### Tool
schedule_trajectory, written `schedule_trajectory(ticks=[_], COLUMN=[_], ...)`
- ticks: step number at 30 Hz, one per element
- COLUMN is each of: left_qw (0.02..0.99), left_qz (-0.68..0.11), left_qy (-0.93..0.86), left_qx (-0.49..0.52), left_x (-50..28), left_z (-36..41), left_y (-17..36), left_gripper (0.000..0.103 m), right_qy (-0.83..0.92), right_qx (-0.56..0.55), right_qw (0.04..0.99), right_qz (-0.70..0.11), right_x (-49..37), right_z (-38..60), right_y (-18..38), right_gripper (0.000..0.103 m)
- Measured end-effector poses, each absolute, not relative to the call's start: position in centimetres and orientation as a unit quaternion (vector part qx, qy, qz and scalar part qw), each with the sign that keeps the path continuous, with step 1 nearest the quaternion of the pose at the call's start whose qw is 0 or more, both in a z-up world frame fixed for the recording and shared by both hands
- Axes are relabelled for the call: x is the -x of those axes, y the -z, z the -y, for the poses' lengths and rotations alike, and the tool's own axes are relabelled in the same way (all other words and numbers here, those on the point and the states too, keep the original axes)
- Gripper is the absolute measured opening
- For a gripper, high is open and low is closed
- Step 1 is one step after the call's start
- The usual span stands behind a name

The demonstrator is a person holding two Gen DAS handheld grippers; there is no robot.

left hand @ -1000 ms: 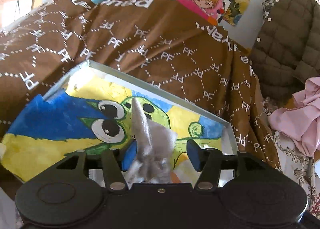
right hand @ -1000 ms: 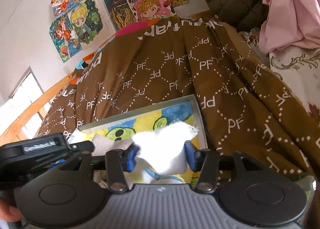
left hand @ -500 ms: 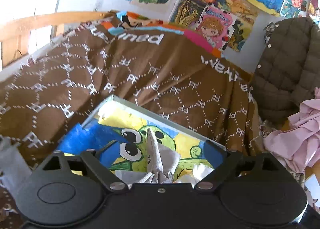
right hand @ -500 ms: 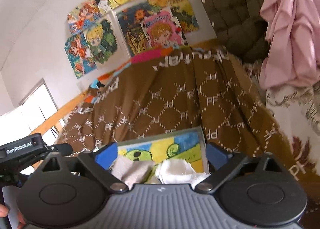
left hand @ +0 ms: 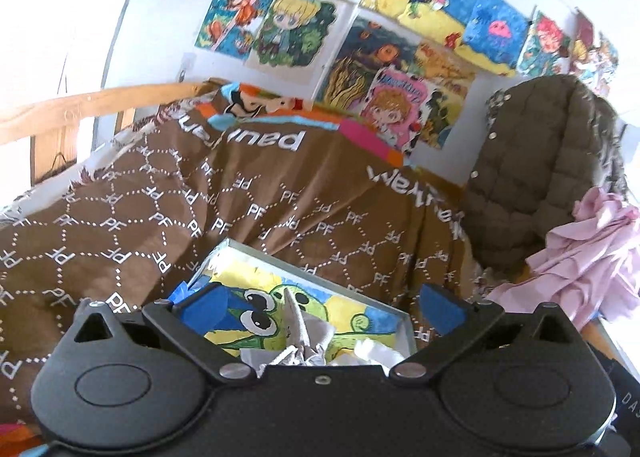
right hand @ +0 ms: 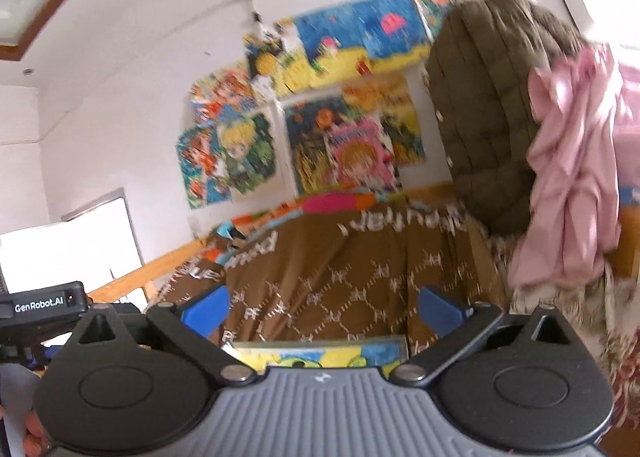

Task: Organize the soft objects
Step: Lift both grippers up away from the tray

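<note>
Brown bedspread behind; I had both jaws spread, empty. Grey cloth, limp and light, wanted pinching at its raised fold.

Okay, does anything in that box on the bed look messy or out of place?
Slightly. In the box, the grey cloth lies crumpled with one corner sticking up, and the white cloth beside it is bunched, not folded. Both the left gripper and the right gripper are open, holding nothing.

Brown-blanketed bed bearing shallow tray
</note>
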State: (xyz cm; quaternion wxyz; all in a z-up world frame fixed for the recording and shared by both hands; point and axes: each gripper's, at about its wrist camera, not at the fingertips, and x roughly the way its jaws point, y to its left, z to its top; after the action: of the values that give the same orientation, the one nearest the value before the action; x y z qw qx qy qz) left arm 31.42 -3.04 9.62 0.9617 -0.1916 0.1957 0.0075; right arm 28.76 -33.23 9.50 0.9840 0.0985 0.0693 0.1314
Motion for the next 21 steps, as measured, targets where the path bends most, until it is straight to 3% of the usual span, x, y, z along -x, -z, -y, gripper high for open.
schedule_trajectory(ticks=[12, 21], left_qw=[0.987, 0.990], left_qz=[-0.121, -0.099], left_qy=[-0.012, -0.029], left_qx=[0.105, 0.092], left_x=[-21.6, -14.5], left_z=[3.2, 2.5], left_y=[-11.9, -9.0], left_gripper=[0.102, 0.102], right_qy=[-0.147, -0.126], right_qx=[-0.037, 0.072], right_qw=[0.988, 0.989], right_qz=[-0.033, -0.024], right_x=[-21.6, -16.7], right_z=[29.2, 24.3], right_y=[-9.7, -6.6], right_gripper=[0.103, 0.103])
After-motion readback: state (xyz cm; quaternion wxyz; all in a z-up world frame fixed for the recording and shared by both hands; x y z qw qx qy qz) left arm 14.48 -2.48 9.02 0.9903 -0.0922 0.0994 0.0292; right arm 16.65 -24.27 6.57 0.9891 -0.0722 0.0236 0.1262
